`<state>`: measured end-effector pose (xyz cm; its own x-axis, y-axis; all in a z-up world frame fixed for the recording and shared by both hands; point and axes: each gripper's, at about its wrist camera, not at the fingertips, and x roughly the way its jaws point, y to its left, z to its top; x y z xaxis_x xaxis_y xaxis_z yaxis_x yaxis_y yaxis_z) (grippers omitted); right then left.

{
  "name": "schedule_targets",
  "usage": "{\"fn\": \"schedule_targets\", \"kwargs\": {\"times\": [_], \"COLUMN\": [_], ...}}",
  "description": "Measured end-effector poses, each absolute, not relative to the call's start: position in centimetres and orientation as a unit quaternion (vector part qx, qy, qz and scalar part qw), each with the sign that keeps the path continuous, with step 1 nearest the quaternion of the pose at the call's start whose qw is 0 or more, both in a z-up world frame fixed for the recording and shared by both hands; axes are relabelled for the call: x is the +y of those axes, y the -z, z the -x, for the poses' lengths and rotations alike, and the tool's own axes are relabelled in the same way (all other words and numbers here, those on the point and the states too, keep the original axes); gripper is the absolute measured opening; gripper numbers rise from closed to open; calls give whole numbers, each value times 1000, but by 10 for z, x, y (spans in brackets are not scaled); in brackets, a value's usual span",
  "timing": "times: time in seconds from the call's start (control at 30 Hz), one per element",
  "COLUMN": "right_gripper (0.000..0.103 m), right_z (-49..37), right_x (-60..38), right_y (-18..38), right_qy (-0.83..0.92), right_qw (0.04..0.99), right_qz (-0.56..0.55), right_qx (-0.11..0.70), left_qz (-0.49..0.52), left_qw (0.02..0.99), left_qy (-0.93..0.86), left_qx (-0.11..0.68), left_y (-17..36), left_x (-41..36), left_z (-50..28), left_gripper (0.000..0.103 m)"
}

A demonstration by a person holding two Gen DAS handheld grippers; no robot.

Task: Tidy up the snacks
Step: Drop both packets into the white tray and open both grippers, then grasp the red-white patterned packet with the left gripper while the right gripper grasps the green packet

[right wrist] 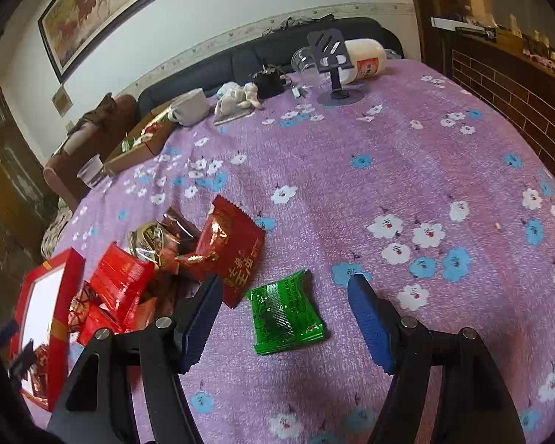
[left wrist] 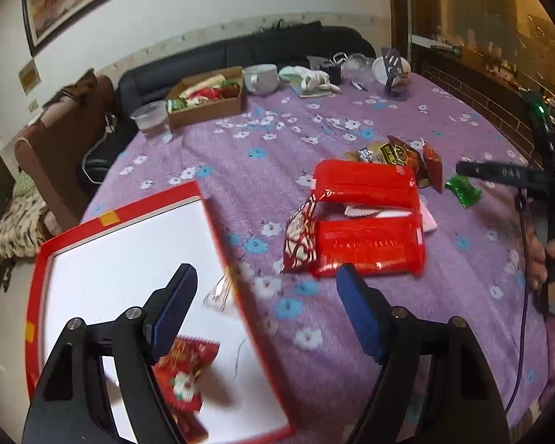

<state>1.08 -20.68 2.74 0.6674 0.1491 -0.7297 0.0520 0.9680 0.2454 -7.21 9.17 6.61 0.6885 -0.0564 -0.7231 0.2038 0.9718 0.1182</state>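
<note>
Right wrist | crinkly green foil packet (right wrist: 286, 312) on fuzzy cloth | both jaws apart, empty

left gripper (left wrist: 266, 296): black frame, silver screws | fingers (left wrist: 359, 314): blue ribbed | right gripper (right wrist: 285, 314): same

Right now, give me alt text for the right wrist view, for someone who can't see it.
The right gripper hangs with its jaws open over a green snack packet on a purple flowered tablecloth. To the left, a red snack packet tops a pile of wrappers beside a red-rimmed box.
</note>
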Motion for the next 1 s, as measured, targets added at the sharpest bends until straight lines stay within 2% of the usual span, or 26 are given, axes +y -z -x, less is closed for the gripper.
{"fn": "schedule_targets", "kwargs": {"times": [0.37, 0.4, 0.43, 0.47, 0.5, 0.77, 1.0], "right_gripper": [71, 71, 71, 71, 71, 71, 73], "right_z": [-11, -11, -11, -11, -11, -13, -17], "right_x": [-215, -215, -217, -219, -222, -226, -206], "right_y": [-20, -20, -20, -20, -20, -18, -11], "right_qy": [-26, -25, -25, -25, -25, -22, -8], "right_qw": [903, 903, 902, 902, 901, 899, 902], "right_qz": [-124, -126, -129, -135, -142, -149, -89], "right_qx": [410, 411, 410, 410, 409, 412, 423], "left_qz": [-124, -123, -122, -113, -105, -73, -42], "left_qw": [886, 884, 880, 875, 872, 882, 890], "left_qy": [73, 72, 70, 78, 86, 111, 129], "left_qx": [440, 446, 453, 463, 470, 453, 436], "left_y": [-34, -31, -27, -23, -20, -22, -35], "left_x": [64, 64, 65, 67, 68, 72, 81], "left_z": [15, 12, 9, 6, 4, 13, 29], "left_gripper": [78, 73, 55, 45, 26, 20, 20]}}
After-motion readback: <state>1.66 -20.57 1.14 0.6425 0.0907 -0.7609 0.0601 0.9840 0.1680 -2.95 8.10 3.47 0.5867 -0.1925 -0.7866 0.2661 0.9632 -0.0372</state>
